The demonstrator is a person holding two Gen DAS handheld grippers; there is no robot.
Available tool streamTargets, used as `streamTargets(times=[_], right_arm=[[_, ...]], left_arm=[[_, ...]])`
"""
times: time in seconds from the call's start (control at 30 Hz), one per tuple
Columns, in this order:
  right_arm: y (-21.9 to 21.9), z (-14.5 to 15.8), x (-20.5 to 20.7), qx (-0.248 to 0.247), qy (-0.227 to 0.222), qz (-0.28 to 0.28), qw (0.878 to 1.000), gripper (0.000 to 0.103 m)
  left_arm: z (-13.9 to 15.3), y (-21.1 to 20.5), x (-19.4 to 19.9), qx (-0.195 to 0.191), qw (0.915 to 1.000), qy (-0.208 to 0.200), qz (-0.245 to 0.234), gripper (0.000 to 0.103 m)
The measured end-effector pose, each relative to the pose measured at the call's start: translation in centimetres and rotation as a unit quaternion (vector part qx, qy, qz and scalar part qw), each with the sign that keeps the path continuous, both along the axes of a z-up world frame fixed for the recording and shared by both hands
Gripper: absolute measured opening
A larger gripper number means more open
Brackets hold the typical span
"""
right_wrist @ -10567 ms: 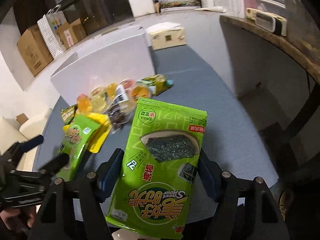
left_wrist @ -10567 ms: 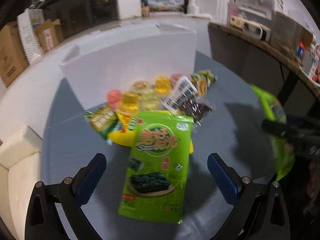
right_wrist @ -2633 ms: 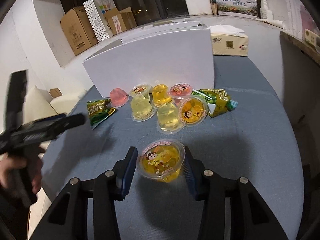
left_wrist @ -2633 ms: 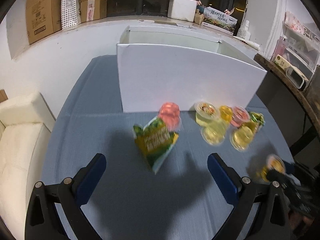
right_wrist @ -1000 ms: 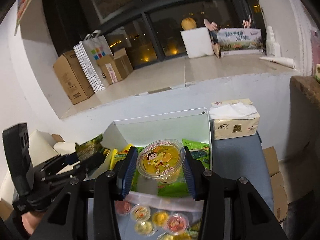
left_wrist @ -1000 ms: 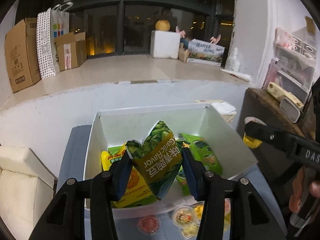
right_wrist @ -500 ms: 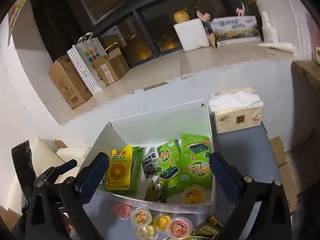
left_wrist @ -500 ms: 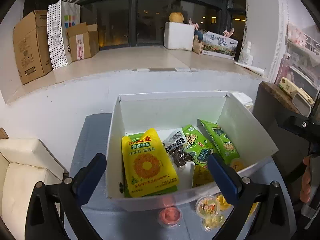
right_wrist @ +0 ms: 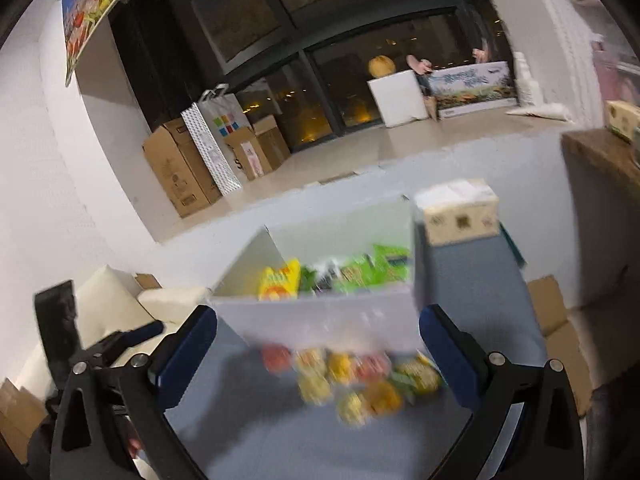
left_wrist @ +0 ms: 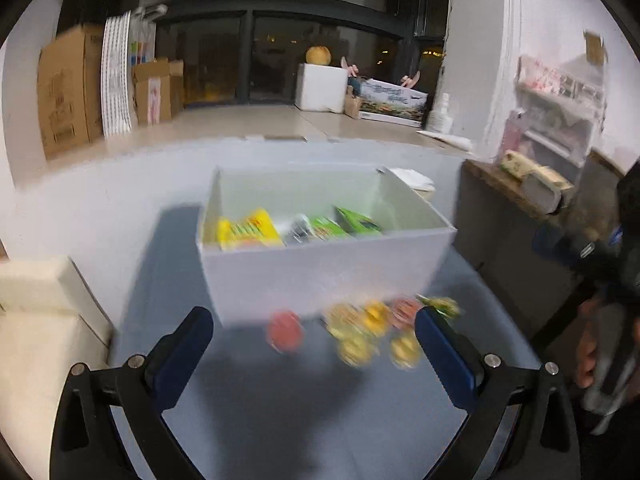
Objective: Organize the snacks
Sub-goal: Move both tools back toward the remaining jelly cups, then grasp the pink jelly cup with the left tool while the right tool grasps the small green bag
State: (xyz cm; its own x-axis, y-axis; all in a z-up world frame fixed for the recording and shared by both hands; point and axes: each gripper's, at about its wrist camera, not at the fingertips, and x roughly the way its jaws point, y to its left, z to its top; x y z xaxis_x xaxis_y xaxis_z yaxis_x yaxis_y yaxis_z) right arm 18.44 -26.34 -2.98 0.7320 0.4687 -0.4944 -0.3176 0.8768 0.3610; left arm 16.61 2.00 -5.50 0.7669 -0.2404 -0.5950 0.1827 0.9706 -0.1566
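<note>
Pulling back from the white box (left_wrist: pixel 320 276), both grippers now sit lower than half a second ago. The left gripper (left_wrist: pixel 312 338) and right gripper (right_wrist: pixel 318 338) gape wide, empty. Blurred jelly cups (left_wrist: pixel 360 332) remain on the blue counter (left_wrist: pixel 280 412); snack packets (left_wrist: pixel 256 232) lie inside the box.

No legible text on any blurred packet or box.

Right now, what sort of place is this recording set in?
Probably a lived-in home or office corner at night: brown cardboard boxes stacked by dark glass windows, a cream cushioned sofa, and a white open box of snacks.
</note>
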Motion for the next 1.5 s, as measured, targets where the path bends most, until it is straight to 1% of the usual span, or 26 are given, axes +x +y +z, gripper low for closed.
streamTargets(times=[0.03, 0.07, 0.13, 0.2, 0.27, 0.37, 0.47, 0.57, 0.63, 0.77, 0.8, 0.83, 0.87, 0.9, 0.93, 1.0, 1.07, 1.1, 1.13, 1.17, 1.23, 1.3, 1.33, 1.4, 1.5], right_arm=[[-0.5, -0.8, -0.6, -0.005, 0.005, -0.005, 1.0, 0.103], [-1.1, -2.3, -1.3, -0.012, 0.018, -0.01, 1.0, 0.103], [-2.0, -4.4, -1.5, -0.013, 0.045, -0.014, 0.999, 0.103], [-2.9, -7.0, -1.4, -0.01, 0.082, -0.022, 0.996, 0.103], [-3.3, -8.5, -0.8, -0.003, 0.098, -0.026, 0.995, 0.103], [-3.4, -9.7, 0.6, 0.012, 0.109, -0.022, 0.994, 0.103], [-3.3, -10.6, 3.1, 0.031, 0.127, -0.027, 0.991, 0.103], [-3.4, -11.5, 6.1, 0.05, 0.145, -0.055, 0.987, 0.103], [-3.1, -12.1, 7.6, 0.055, 0.155, -0.062, 0.984, 0.103], [-1.5, -13.6, 9.1, 0.035, 0.177, -0.059, 0.982, 0.102], [-1.2, -13.6, 8.9, 0.023, 0.167, -0.06, 0.984, 0.1], [-0.7, -13.6, 8.6, -0.002, 0.162, -0.058, 0.985, 0.097], [-0.3, -13.5, 8.3, -0.023, 0.151, -0.061, 0.986, 0.091], [-0.2, -13.6, 8.3, -0.009, 0.152, -0.049, 0.987, 0.083], [-0.2, -13.6, 8.2, -0.002, 0.152, -0.05, 0.987, 0.082], [-0.2, -13.3, 8.1, 0.0, 0.147, -0.052, 0.988, 0.071], [0.0, -13.1, 8.0, -0.006, 0.144, -0.048, 0.988, 0.068], [0.1, -13.0, 7.8, -0.007, 0.141, -0.048, 0.989, 0.062], [0.0, -12.8, 7.6, -0.009, 0.138, -0.052, 0.989, 0.052], [-0.3, -12.6, 7.5, -0.012, 0.141, -0.057, 0.988, 0.028], [-0.4, -12.1, 7.2, -0.009, 0.138, -0.05, 0.989, 0.028], [0.5, -11.8, 6.8, -0.045, 0.125, -0.032, 0.991, 0.028], [0.8, -11.9, 6.8, -0.05, 0.125, -0.028, 0.991, 0.028], [0.8, -11.7, 6.1, -0.044, 0.12, -0.023, 0.992, 0.028], [0.8, -10.6, 4.6, -0.042, 0.1, -0.024, 0.994, 0.028]], left_arm=[[-0.5, -0.2, -0.8, -0.008, 1.0, 0.006, 0.001, 0.103], [-0.8, -0.3, -1.4, -0.012, 0.9999, 0.009, 0.004, 0.103], [-1.8, -0.8, -2.7, -0.018, 0.9997, 0.016, 0.004, 0.103], [-2.8, -1.2, -3.5, -0.018, 0.9994, 0.027, 0.006, 0.103], [-3.7, -1.7, -4.0, -0.017, 0.999, 0.041, 0.003, 0.103], [-4.6, -2.1, -4.3, -0.01, 0.9984, 0.055, 0.0, 0.103], [-5.0, -2.1, -4.8, -0.018, 0.9977, 0.066, 0.001, 0.103], [-5.1, -2.1, -5.3, -0.012, 0.9978, 0.065, 0.003, 0.103], [-5.4, -2.0, -5.4, -0.008, 0.9976, 0.069, 0.006, 0.103], [-5.9, -1.3, -5.4, -0.009, 0.9968, 0.079, 0.015, 0.103], [-6.1, -1.2, -5.5, -0.01, 0.9966, 0.08, 0.016, 0.103], [-6.4, -1.0, -5.4, -0.012, 0.9963, 0.084, 0.018, 0.103], [-6.6, -0.9, -5.2, -0.012, 0.996, 0.087, 0.019, 0.103], [-6.9, -0.8, -5.1, -0.011, 0.9957, 0.09, 0.021, 0.103], [-7.1, -0.8, -5.0, -0.013, 0.9953, 0.094, 0.019, 0.103], [-7.2, -0.9, -4.9, -0.018, 0.9952, 0.095, 0.016, 0.103], [-7.3, -1.1, -4.9, -0.019, 0.9952, 0.095, 0.013, 0.103], [-7.2, -1.2, -4.9, -0.018, 0.9953, 0.095, 0.012, 0.103], [-7.3, -1.2, -4.9, -0.017, 0.9954, 0.094, 0.012, 0.103], [-7.3, -1.1, -4.8, -0.017, 0.9953, 0.094, 0.013, 0.103], [-7.5, -0.9, -4.5, -0.017, 0.9948, 0.098, 0.018, 0.103], [-7.6, -0.8, -4.0, -0.017, 0.9946, 0.099, 0.025, 0.103], [-7.6, -0.7, -3.9, -0.017, 0.9946, 0.099, 0.027, 0.103], [-7.8, -0.7, -3.6, -0.014, 0.9946, 0.099, 0.027, 0.103], [-8.3, -0.2, -2.4, -0.004, 0.9944, 0.101, 0.03, 0.103]])
